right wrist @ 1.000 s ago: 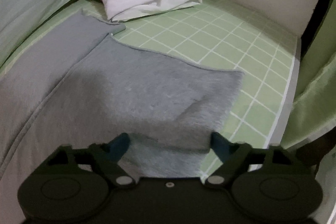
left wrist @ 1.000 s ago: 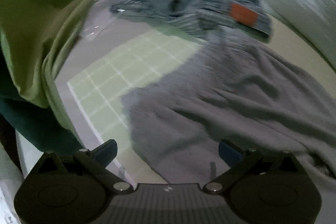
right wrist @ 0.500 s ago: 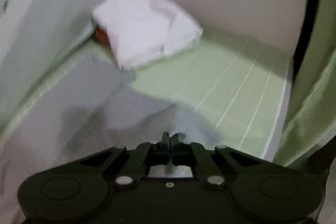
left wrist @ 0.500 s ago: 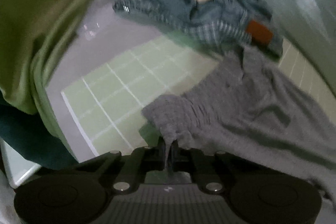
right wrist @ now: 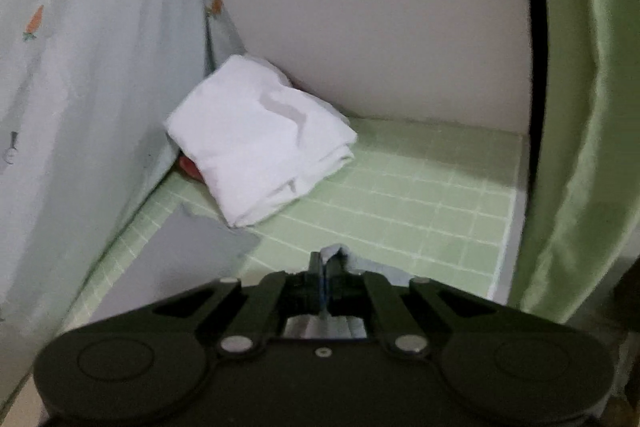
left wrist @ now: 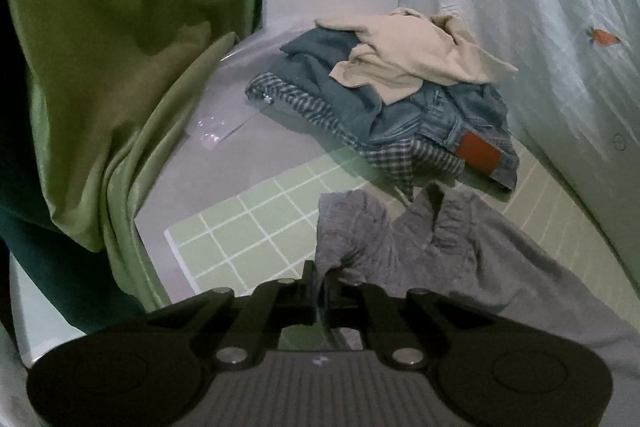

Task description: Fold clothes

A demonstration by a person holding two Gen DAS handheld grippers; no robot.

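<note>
left of the clothes pile [left wrist: 396, 107], bare green grid mat [left wrist: 256, 231] and grey tabletop lie open up to the green curtain [left wrist: 120, 75]. right of the pile, pale sheet [left wrist: 540, 27] closes in. in the right wrist view, mat right of the folded white cloth [right wrist: 260, 143] is free to the wall [right wrist: 380, 19].
</note>
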